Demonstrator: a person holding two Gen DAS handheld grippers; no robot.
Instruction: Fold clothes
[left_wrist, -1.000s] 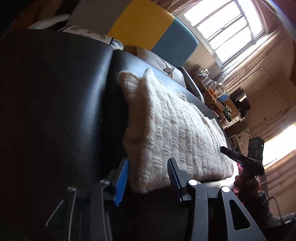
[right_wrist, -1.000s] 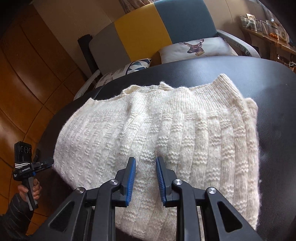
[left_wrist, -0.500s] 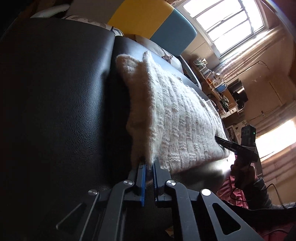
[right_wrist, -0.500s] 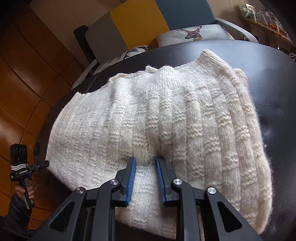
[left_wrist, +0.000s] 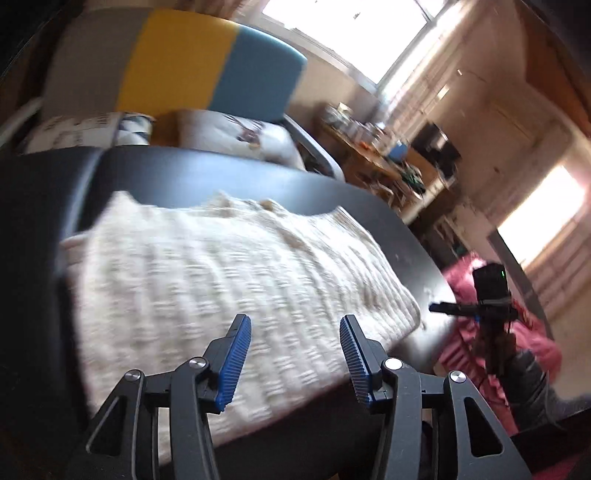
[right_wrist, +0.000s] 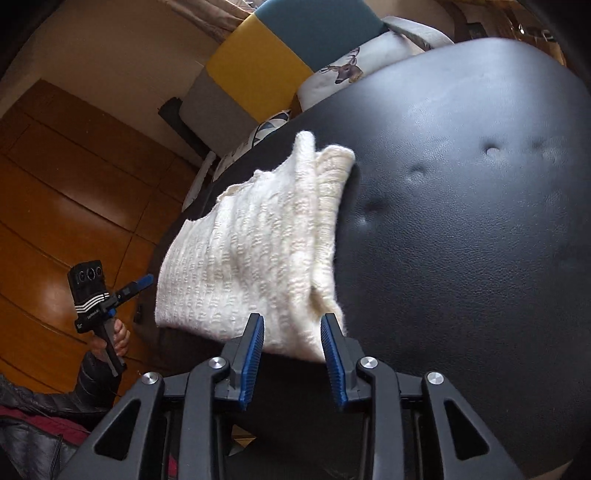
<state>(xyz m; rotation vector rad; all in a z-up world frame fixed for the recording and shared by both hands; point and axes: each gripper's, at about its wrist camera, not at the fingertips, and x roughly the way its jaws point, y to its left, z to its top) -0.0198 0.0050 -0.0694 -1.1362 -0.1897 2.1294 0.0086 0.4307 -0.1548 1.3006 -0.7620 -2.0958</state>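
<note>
A cream knitted sweater (left_wrist: 229, 280) lies folded into a thick rectangle on a black leather seat (left_wrist: 221, 177). The left wrist view is motion-blurred. My left gripper (left_wrist: 295, 356) is open over the sweater's near edge, with nothing pinched between its blue pads (left_wrist: 236, 358). From the other side the sweater (right_wrist: 251, 251) looks narrow and layered. My right gripper (right_wrist: 293, 345) is open at its near corner, and the knit edge shows between the fingertips without being clamped. Each gripper shows in the other's view: the right gripper (left_wrist: 461, 308) and the left gripper (right_wrist: 125, 291), which a hand holds.
Behind the seat stands a chair back (left_wrist: 177, 62) in grey, yellow and blue, with printed cushions (right_wrist: 351, 66) in front of it. A cluttered desk (left_wrist: 380, 147) and pink fabric (left_wrist: 532, 332) are at the right. Wooden panelling (right_wrist: 74, 192) is on the left. Bare buttoned leather (right_wrist: 480, 221) lies right of the sweater.
My left gripper, shut on the sweater's edge half a second ago, has let go and opened wide. My right gripper has also opened and drawn back to the sweater's corner. The sweater now lies narrower.
</note>
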